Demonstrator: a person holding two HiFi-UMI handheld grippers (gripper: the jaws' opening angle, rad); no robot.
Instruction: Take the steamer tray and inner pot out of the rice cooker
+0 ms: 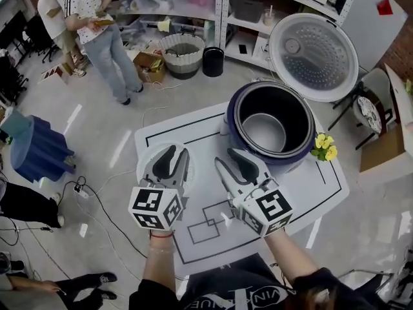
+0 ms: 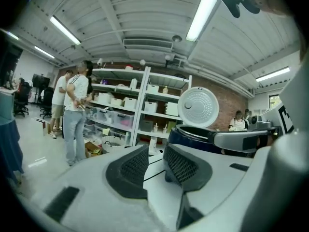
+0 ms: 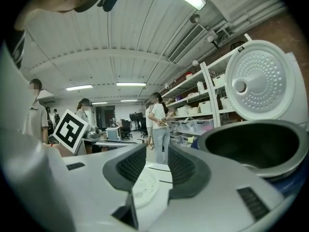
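Both grippers, left [image 1: 173, 163] and right [image 1: 231, 163], hang empty with jaws apart, near the cooker [image 1: 284, 161]. Pot [image 1: 264, 132] sits inside; tray [image 3: 145, 187] lies on the table [image 1: 316, 183]. Risk — a one-sided rim grip could tilt the pot and jam it.

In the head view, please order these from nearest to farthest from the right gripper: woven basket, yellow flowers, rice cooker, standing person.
1. Rice cooker, on the table just beyond the right gripper.
2. Yellow flowers, at the table's right edge.
3. Woven basket, on the floor by the shelves.
4. Standing person, far left on the floor.
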